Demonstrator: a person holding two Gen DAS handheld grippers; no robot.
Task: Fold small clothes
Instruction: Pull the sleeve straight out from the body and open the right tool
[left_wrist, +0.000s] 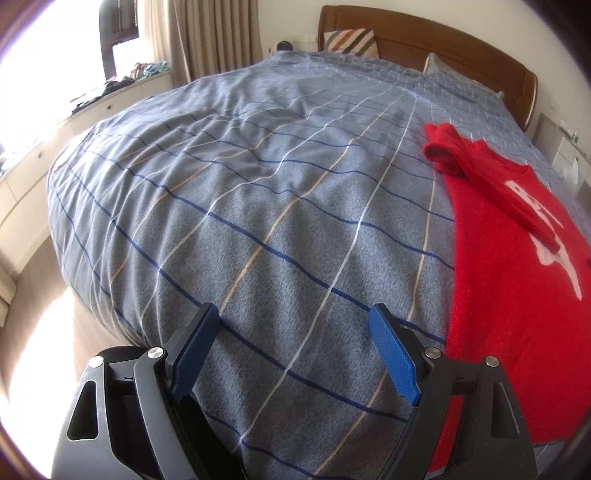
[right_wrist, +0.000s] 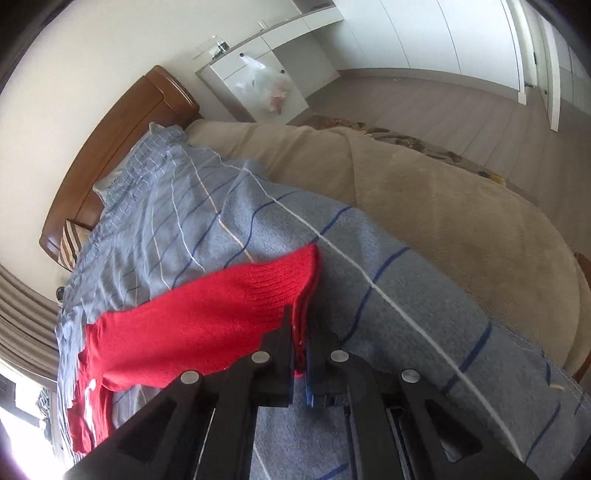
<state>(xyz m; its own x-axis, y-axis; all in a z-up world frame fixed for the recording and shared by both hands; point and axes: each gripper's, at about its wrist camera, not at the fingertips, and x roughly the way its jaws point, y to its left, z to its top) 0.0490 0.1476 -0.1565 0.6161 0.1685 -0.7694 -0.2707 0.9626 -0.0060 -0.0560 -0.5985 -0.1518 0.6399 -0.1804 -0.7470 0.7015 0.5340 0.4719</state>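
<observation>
On the bed: a red sweater (left_wrist: 509, 280) lies at the right side of a grey checked quilt (left_wrist: 258, 206), which covers most of the mattress.
Sweater: spread mostly flat, white lettering on its front; one sleeve (left_wrist: 476, 173) is folded across the body, its cuff bunched near the top edge.
Left gripper (left_wrist: 291, 332): jaws spread wide, nothing between them, blue pads (left_wrist: 393, 354) facing each other over bare quilt.
Left pose: tilted downward toward the quilt, low over the near edge of the bed; the sweater's hem sits just beside its right finger, whether touching cannot be told.
Right gripper (right_wrist: 301, 332): jaws closed tight on a fold of red knit, with only thin layers of cloth between the black fingers.
Right pose: angled downward and rolled, so the bed runs slanted across its view; the pinched ribbed edge (right_wrist: 273, 280) rises off the quilt ahead of the fingers.
Sweater from the right: the cloth trails away leftward from the grip, draped over the quilt.
Beyond: a wooden headboard (left_wrist: 417, 40) with a striped pillow (left_wrist: 351, 42), a beige blanket (right_wrist: 424, 206) beside the quilt, a white cabinet (right_wrist: 258, 81).
</observation>
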